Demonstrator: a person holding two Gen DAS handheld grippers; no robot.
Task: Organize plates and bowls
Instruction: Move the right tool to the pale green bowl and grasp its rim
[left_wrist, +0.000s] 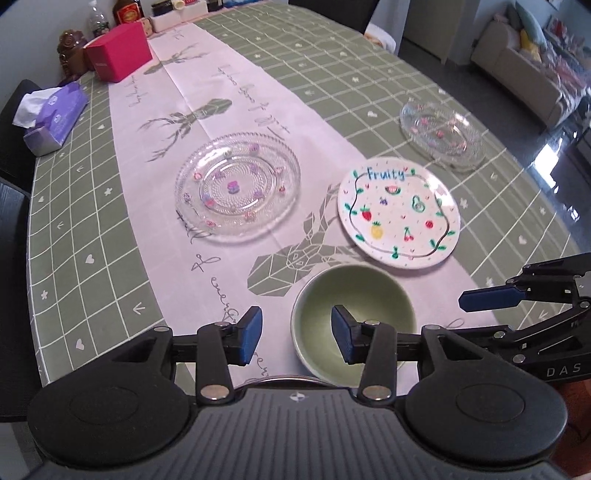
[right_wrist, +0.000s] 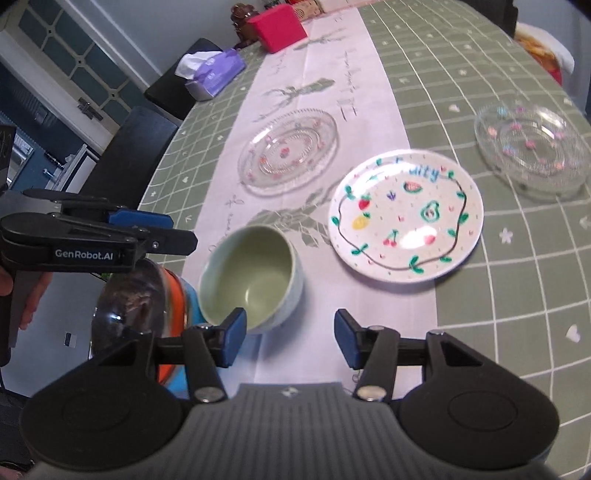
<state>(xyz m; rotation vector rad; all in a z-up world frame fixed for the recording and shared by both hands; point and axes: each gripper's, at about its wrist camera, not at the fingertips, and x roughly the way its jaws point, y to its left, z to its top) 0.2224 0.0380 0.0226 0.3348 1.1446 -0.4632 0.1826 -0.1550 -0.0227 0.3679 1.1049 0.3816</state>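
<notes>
A pale green bowl (left_wrist: 352, 314) (right_wrist: 251, 280) stands upright on the white runner near the table's front edge. My left gripper (left_wrist: 297, 334) is open, its jaws either side of the bowl's left rim without pressing on it. My right gripper (right_wrist: 290, 334) is open just in front of the bowl, with only cloth between its pads. Farther back lie a clear glass plate (left_wrist: 238, 188) (right_wrist: 288, 151), a white "Fruity" plate (left_wrist: 399, 210) (right_wrist: 406, 216) and a second glass plate (left_wrist: 441, 133) (right_wrist: 532, 151). A clear bowl (right_wrist: 129, 302) tops a stack of orange and blue bowls left of the green one.
A purple tissue pack (left_wrist: 55, 114), a red box (left_wrist: 118, 51), a brown figurine (left_wrist: 72, 50) and bottles stand along the far left. Dark chairs (right_wrist: 136, 158) flank the table's left side. A hand (right_wrist: 33, 295) holds the left gripper's handle.
</notes>
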